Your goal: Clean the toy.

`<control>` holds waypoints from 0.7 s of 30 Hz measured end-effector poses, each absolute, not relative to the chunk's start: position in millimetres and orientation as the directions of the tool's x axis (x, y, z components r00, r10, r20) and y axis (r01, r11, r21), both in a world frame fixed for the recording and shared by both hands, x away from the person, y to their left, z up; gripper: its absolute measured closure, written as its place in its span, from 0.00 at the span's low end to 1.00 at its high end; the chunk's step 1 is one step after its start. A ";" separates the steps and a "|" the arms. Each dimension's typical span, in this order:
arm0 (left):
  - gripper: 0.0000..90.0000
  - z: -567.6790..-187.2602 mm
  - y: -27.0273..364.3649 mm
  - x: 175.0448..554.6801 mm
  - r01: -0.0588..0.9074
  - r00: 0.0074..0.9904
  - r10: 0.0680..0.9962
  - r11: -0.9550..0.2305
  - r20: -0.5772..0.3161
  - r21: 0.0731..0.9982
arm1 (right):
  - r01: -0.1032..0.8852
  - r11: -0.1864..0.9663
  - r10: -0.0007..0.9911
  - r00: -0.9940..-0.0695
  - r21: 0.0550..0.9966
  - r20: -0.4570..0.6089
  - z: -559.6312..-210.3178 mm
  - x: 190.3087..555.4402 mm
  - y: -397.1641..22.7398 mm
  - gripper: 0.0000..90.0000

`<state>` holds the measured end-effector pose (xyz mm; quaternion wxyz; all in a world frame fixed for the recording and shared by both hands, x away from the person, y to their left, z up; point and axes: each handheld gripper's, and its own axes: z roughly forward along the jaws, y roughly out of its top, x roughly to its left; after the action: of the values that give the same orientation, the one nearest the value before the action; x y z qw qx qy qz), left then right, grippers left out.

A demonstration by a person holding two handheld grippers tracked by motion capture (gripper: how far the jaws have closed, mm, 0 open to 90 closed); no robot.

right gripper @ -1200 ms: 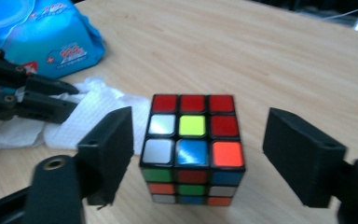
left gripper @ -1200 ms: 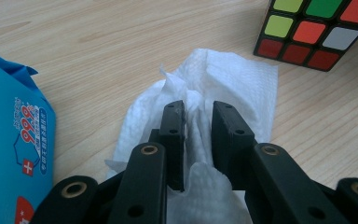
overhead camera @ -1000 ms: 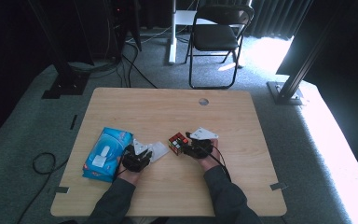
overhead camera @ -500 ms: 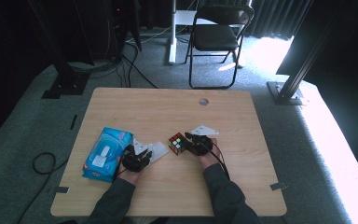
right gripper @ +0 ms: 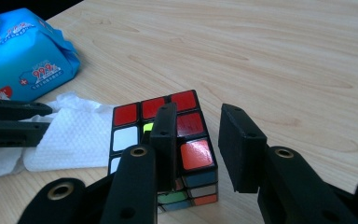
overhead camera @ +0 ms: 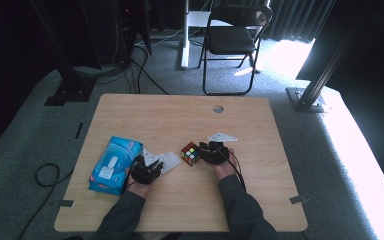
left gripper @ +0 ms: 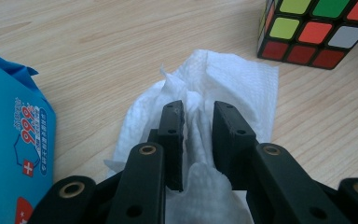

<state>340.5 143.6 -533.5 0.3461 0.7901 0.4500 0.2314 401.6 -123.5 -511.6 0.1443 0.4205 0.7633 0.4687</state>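
From high up, the left gripper [overhead camera: 147,167] and the right gripper [overhead camera: 214,151] are small dark shapes near the front of the worktop [overhead camera: 180,120]. The puzzle cube [overhead camera: 190,153] sits just at 9 o'clock from the right gripper. The white wipe [overhead camera: 169,161] lies at 3 o'clock from the left gripper, and the blue wipes pack [overhead camera: 112,164] lies at 9 o'clock from it.

The left gripper view shows more. Here the left gripper [left gripper: 198,121] is clenched on the wipe [left gripper: 228,84]: a fold of it is bunched up between the two black jaws. The cube [left gripper: 314,32] stands at 2 o'clock, apart from the wipe. The pack [left gripper: 14,135] is at 9 o'clock.

The right gripper view shows the right gripper [right gripper: 196,135] close up. Its jaws have just been closing. One jaw is over the top of the cube [right gripper: 163,140] and the other hangs past the cube's side, so I cannot tell if the cube is truly squeezed. The wipe [right gripper: 70,135] touches the cube at 9 o'clock, and the pack [right gripper: 23,51] is at 10 o'clock.

The worktop is light wood with a small round hole [overhead camera: 218,108] near the far edge. It stands on grey carpet. A black folding chair [overhead camera: 232,42] is behind it, at 12 o'clock. Bright light falls on the floor at 2 o'clock.
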 end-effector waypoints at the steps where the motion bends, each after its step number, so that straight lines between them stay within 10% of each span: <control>1: 0.82 -533.5 143.5 340.5 0.551 0.488 0.871 -0.356 0.054 0.755 | 0.513 0.203 0.777 -0.602 0.834 0.181 -511.5 401.8 -123.5 0.77; 21: 0.82 -533.3 143.6 340.3 0.551 0.490 0.870 -0.357 0.054 0.754 | 0.700 -0.052 0.708 -0.477 0.713 0.520 -521.7 417.8 -147.2 0.79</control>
<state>340.3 143.6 -533.3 0.3459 0.7907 0.4492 0.2309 417.8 -147.2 -521.7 0.0041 0.5112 0.6886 0.5144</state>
